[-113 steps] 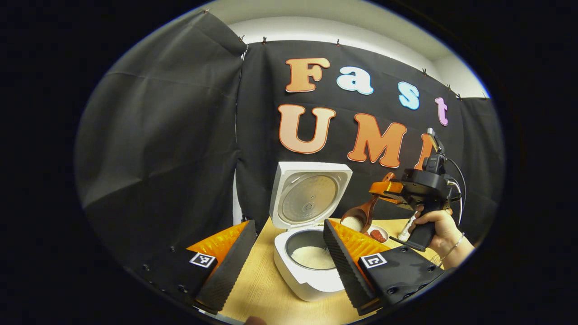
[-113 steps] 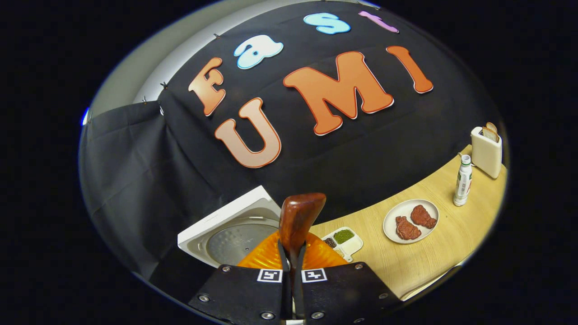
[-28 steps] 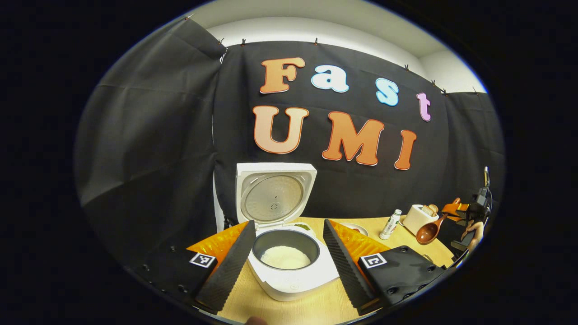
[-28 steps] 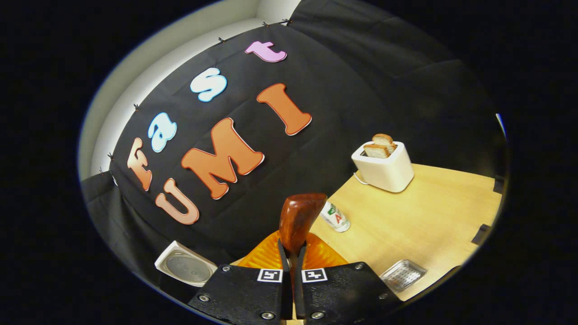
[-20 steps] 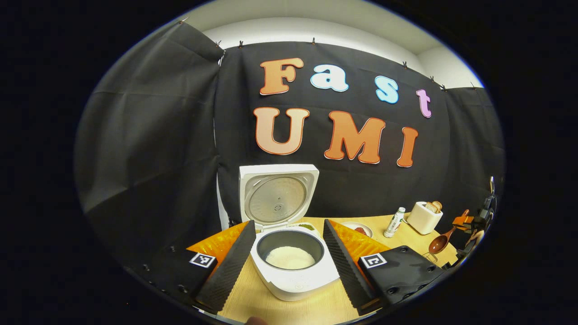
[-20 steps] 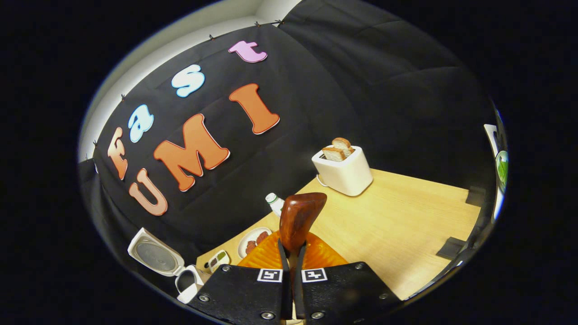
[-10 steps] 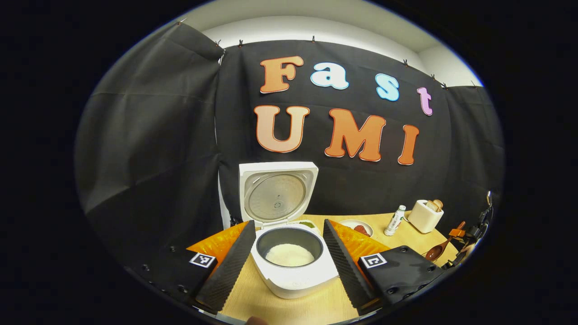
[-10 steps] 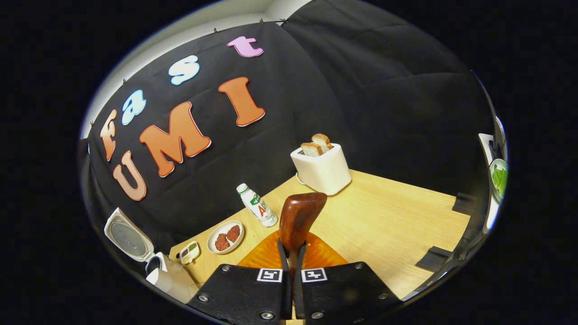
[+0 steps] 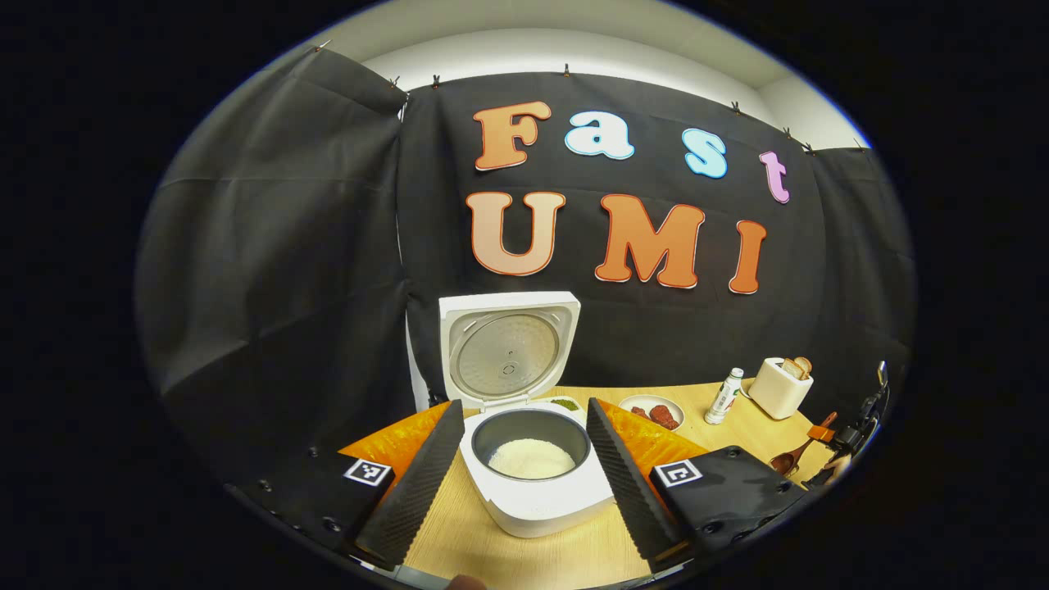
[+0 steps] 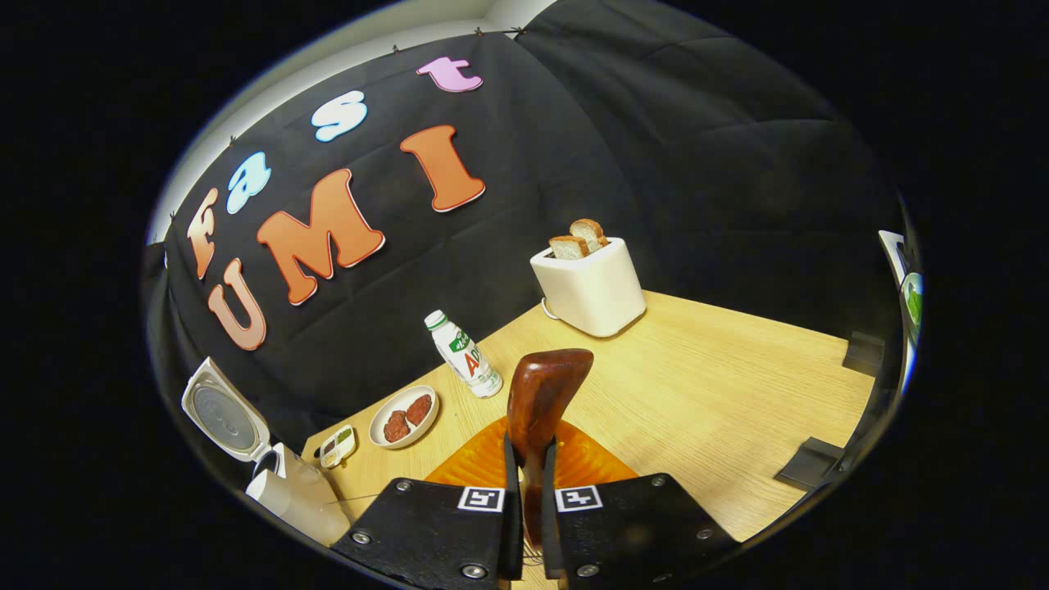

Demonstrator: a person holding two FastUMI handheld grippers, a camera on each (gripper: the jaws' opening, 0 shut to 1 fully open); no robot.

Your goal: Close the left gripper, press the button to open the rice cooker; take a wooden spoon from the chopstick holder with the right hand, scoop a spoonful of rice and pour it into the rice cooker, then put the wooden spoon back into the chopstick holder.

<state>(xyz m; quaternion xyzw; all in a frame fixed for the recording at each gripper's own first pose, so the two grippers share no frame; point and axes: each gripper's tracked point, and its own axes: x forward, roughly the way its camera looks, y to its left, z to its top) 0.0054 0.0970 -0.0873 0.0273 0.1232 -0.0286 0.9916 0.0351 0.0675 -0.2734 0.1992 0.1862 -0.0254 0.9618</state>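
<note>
Between left tool [image 9: 518,467] fingers, spread wide: rice cooker [image 9: 533,492] on tabletop [image 9: 533,557], lid upright, white rice [image 9: 530,457] in pot. Right tool [image 10: 524,500] clamped on wooden spoon [image 10: 542,397] handle, bowl up, over tabletop. Beyond spoon: bottle [image 10: 463,354], toaster [image 10: 588,287] with bread, plate [image 10: 403,416] with meat. From left gripper view, right tool at far right edge, spoon bowl low near tabletop.

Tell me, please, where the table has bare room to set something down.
The widest bare stretch of the wooden table lies in front of and right of the toaster. It is crowded along the wall: rice cooker, condiment dish, plate of meat and bottle stand in a row.
</note>
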